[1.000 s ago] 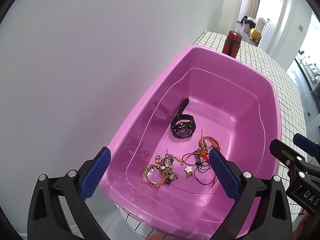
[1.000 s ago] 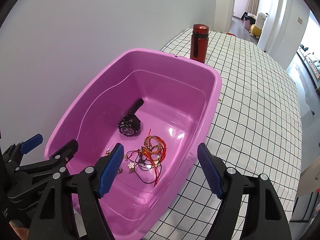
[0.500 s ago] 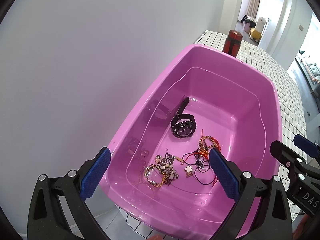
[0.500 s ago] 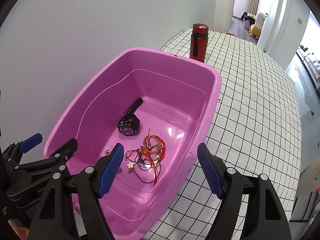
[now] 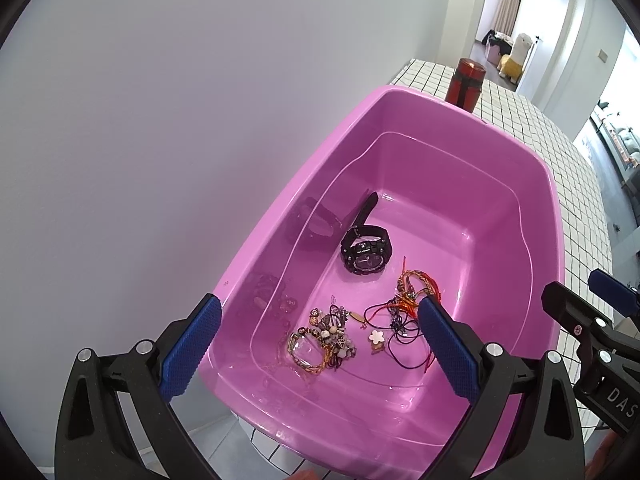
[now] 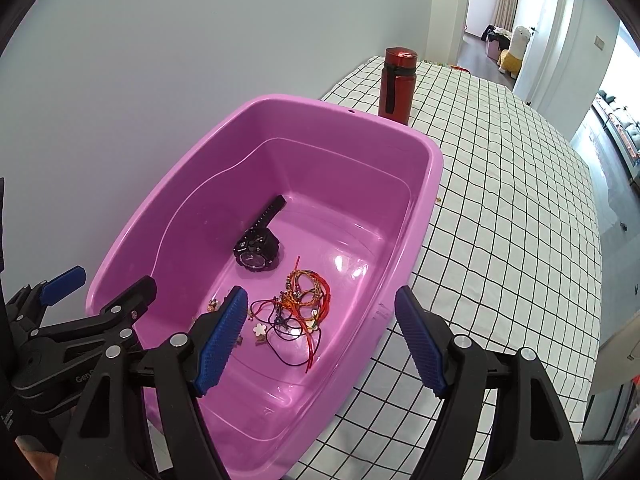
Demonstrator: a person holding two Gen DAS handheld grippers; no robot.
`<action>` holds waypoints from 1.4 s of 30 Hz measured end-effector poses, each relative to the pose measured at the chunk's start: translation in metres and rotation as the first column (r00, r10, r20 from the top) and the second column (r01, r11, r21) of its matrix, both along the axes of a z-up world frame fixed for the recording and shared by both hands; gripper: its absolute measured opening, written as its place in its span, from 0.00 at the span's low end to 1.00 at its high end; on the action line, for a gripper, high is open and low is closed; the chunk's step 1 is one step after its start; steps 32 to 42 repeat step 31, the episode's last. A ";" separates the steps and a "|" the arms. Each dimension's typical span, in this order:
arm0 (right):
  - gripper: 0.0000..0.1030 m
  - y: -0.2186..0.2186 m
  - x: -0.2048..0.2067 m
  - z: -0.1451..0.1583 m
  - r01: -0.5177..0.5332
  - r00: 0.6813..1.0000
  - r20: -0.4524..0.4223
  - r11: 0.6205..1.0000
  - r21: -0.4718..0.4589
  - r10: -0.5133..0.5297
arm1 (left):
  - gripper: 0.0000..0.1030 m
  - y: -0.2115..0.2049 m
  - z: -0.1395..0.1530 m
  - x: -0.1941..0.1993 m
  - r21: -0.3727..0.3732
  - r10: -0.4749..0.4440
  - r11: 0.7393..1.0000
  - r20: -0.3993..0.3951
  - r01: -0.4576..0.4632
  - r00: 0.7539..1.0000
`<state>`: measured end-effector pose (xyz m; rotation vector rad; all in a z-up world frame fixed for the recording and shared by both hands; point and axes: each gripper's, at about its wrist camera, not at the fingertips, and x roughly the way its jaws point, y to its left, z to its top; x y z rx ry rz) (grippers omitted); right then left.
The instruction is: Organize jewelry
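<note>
White checked cloth [image 6: 520, 240] covers the table, which runs along a plain pale wall toward an open doorway, where a yellow-and-white plush toy [image 6: 516, 50] sits too far off to read clearly. On the cloth by the wall stands a pink plastic tub [image 5: 552, 208], its near end hanging past the table edge in the left wrist view. Behind its far rim stands a dark red bottle [image 6: 398, 84] with a black strap; from the left wrist view the rim cuts off its lower part.

On the tub floor lies a black wristwatch [image 5: 365, 252], face up, one strap leaning toward the wall-side of the tub. Nearer the cameras sit an orange-and-red cord bracelet tangle [image 6: 306, 292] trailing dark and red threads, a small white flower charm [image 5: 377, 338] just beside it, and a heap of beaded bracelets [image 5: 322, 344] whose separate pieces cannot be told apart. The right wrist view hides most of that heap behind a blue pad. Dim shapes on the tub's wall-side are reflections.

Both grippers hang over the tub's near end, touching nothing. The left gripper [image 5: 316, 348] has its blue-padded fingers spread wide with nothing between them; its right pad overlaps part of the cord tangle in view. The right gripper [image 6: 320, 340] is likewise spread and empty, one finger over the tub, the other over the cloth.
</note>
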<state>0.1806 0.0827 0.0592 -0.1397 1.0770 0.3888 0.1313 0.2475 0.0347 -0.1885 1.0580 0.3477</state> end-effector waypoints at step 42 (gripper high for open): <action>0.70 0.001 -0.002 -0.002 0.007 1.000 -0.002 1.000 -0.001 -0.007 | 0.94 0.000 -0.002 0.000 0.011 -0.010 1.000 -0.006 0.010 1.000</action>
